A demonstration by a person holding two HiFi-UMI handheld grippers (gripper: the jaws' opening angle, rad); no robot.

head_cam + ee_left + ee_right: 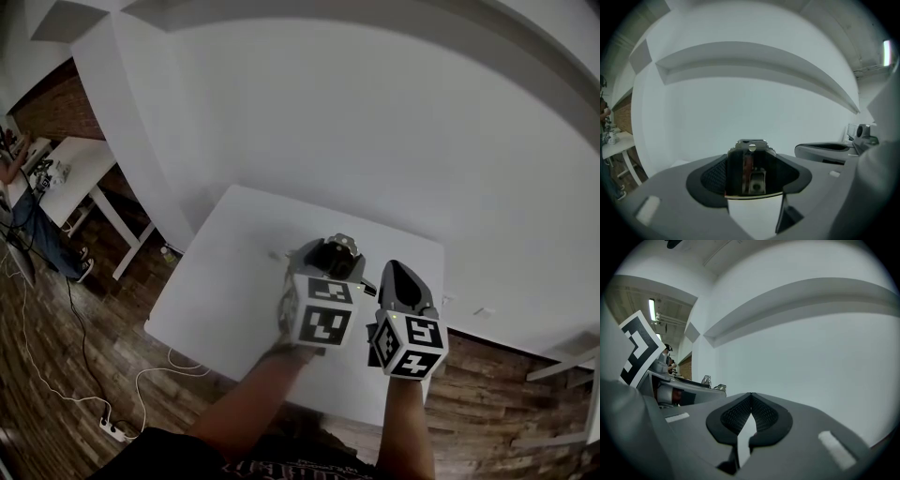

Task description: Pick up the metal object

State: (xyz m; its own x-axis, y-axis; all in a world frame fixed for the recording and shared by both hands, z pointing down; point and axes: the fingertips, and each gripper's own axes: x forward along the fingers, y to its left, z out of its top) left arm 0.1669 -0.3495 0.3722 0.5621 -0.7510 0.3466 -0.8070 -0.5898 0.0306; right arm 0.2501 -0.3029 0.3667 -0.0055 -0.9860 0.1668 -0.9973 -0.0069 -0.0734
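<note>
The metal object [749, 172], a shiny dark clip-like piece with a small hole at its top, stands upright between the jaws of my left gripper [750, 161], which is shut on it. In the head view the left gripper [330, 255] is held up above the white table [225, 291], and the metal object [340, 243] pokes out at its tip. Close on its right is my right gripper [397, 274], whose jaws are shut with nothing in them. In the right gripper view its pads [761, 414] meet at the tip of the right gripper [751, 399].
A white wall with a long ledge [754, 65] rises behind the table. At the far left stands a second white table [70, 173] with a person beside it. Cables and a power strip [114, 429] lie on the wooden floor.
</note>
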